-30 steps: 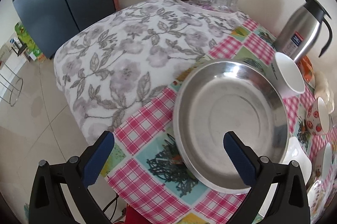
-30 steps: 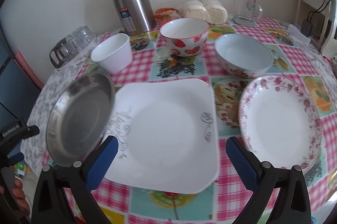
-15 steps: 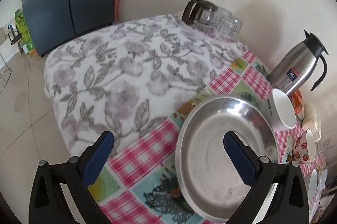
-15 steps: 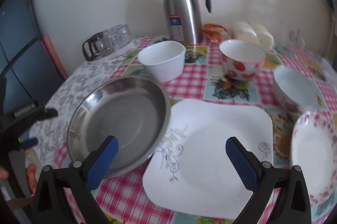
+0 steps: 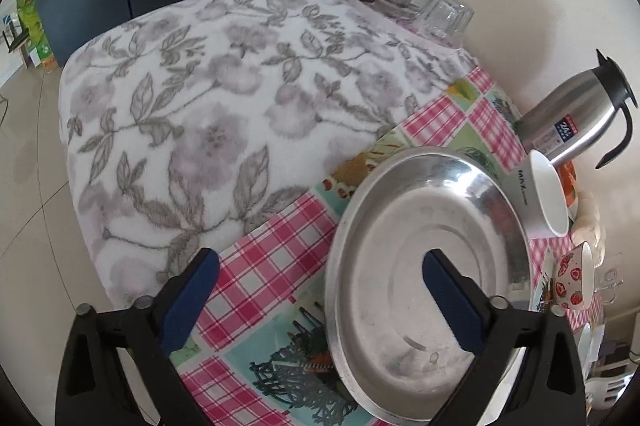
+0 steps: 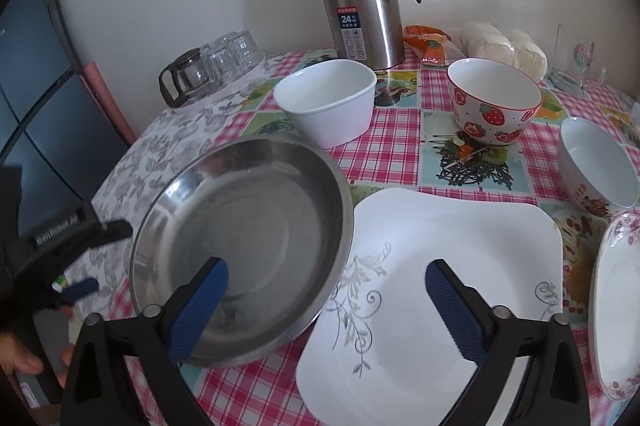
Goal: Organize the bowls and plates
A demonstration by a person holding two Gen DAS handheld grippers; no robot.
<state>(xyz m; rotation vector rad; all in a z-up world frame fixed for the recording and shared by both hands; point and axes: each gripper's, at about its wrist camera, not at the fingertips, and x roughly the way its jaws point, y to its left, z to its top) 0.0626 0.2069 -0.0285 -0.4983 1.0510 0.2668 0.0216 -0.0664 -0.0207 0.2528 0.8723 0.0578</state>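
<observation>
Straddling opposite rims of the round stainless-steel plate [image 6: 244, 238], left gripper [image 5: 320, 286] and right gripper [image 6: 326, 284] (jaws just narrowing, pads not pressing) likely ready a two-sided lift

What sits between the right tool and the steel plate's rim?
Nothing visible. The right tool is open, straddling the near right rim of the steel plate, which overlaps the square white plate. Its jaws have just been closing; no pad presses the rim yet.

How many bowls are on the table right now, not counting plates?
3. The plain white bowl stands in front of the steel jug, the strawberry bowl to its right, and a white patterned bowl near the right edge. More may lie outside the view.
</observation>
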